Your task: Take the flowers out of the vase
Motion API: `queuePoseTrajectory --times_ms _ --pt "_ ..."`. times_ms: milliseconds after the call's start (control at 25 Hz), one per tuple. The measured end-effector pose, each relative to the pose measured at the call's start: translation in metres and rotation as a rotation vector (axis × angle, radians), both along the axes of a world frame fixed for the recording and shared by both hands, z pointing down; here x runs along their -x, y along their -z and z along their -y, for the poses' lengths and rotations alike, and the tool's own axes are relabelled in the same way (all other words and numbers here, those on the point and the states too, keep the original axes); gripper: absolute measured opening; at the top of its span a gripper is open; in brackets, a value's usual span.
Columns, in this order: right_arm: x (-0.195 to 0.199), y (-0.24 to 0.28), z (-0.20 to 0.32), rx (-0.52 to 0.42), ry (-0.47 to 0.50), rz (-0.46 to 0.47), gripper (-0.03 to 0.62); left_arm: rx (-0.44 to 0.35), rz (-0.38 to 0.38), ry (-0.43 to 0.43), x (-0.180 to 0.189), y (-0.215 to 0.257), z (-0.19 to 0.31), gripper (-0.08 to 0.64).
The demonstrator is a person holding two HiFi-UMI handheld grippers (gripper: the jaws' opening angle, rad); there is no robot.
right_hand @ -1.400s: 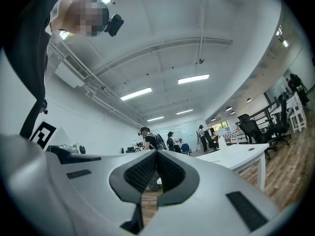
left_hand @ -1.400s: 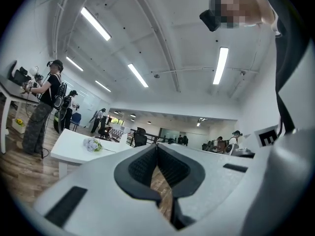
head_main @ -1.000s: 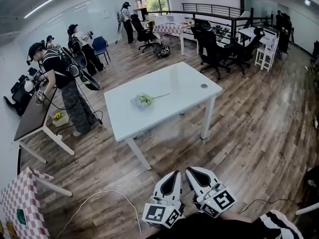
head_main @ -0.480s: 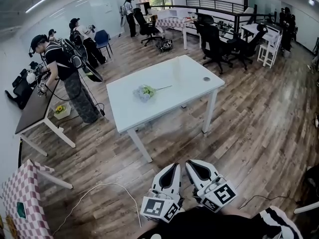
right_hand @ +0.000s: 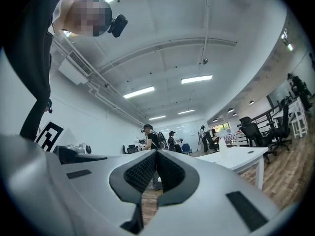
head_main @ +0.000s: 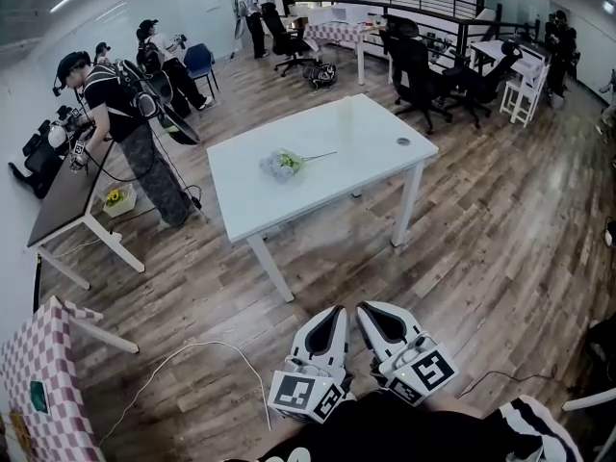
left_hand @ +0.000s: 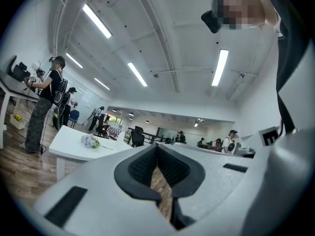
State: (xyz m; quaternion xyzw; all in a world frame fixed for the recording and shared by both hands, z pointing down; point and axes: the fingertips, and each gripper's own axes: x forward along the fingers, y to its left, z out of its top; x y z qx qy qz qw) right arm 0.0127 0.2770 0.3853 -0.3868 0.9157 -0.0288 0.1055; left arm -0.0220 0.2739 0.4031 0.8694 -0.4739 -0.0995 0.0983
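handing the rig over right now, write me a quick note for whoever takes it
Left gripper: shut, empty, held low near the body.
Right gripper: shut, empty, right beside it.
Flowers: lying flat on the white table, across the floor from both grippers. I can make out no vase.
Done: the flowers look to be out already.
Left: probably only a check of the table up close.

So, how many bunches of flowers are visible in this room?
2. A pale bunch lies on the white table; yellow flowers stand on the floor beside the dark table. Others may be hidden.
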Motion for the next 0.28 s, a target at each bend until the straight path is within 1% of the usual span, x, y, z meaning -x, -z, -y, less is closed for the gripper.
queuePoseTrajectory --times_ms 280 --pt "0.0013 -0.0002 0.0047 0.000 0.000 -0.003 0.018 -0.002 0.000 -0.002 0.0003 0.0000 0.0045 0.008"
